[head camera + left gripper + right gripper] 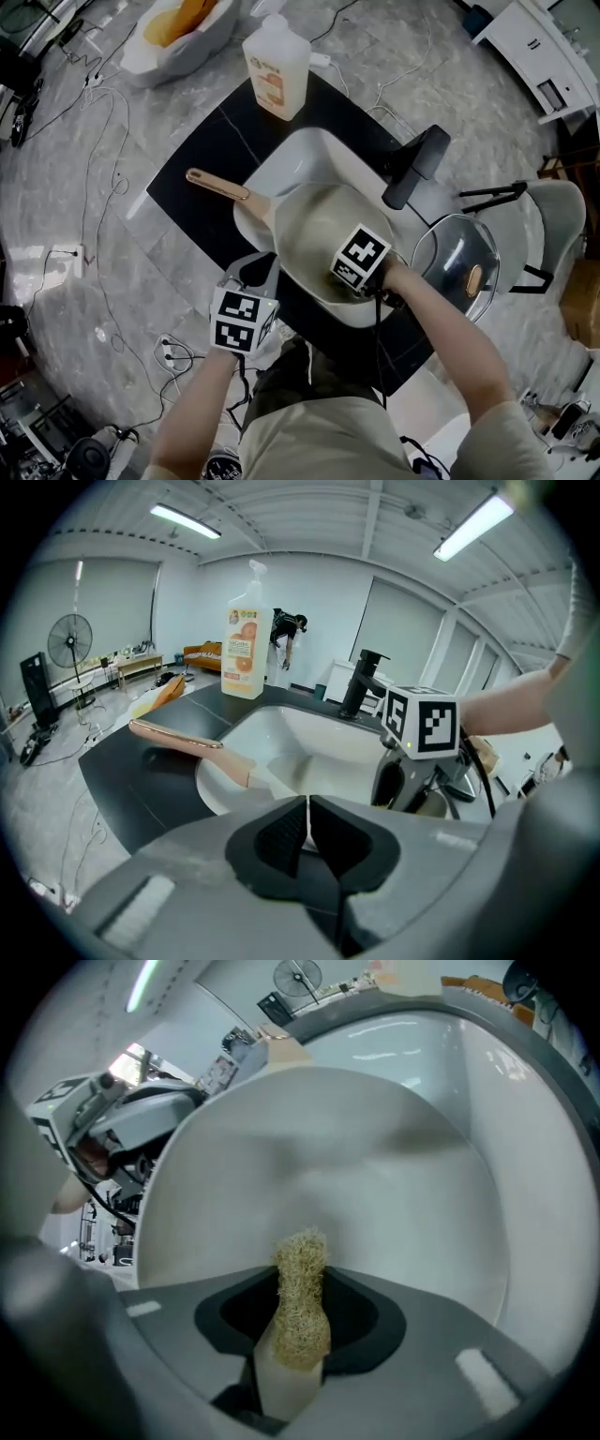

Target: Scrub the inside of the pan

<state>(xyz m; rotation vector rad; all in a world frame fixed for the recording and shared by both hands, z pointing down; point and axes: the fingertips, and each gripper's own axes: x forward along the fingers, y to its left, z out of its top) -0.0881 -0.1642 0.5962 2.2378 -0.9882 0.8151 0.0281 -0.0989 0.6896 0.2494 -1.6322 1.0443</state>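
Observation:
A cream pan (314,230) with a copper-coloured handle (214,184) leans tilted in the white sink (305,155). My left gripper (307,832) is at the pan's near rim, its pads shut on the thin white edge. In the head view its marker cube (244,319) sits just below the pan. My right gripper (300,1312) is shut on a straw-coloured scrub sponge (302,1283) with a white backing. The sponge tip points at the pan's pale inner wall (375,1176). The right gripper's cube (361,256) hangs over the pan's near right part.
A soap bottle (277,66) stands on the black counter (192,187) behind the sink. A black faucet (417,167) rises at the sink's right. A glass lid (459,267) lies to the right. A white dish (178,28) with orange things sits far left. Cables trail on the floor.

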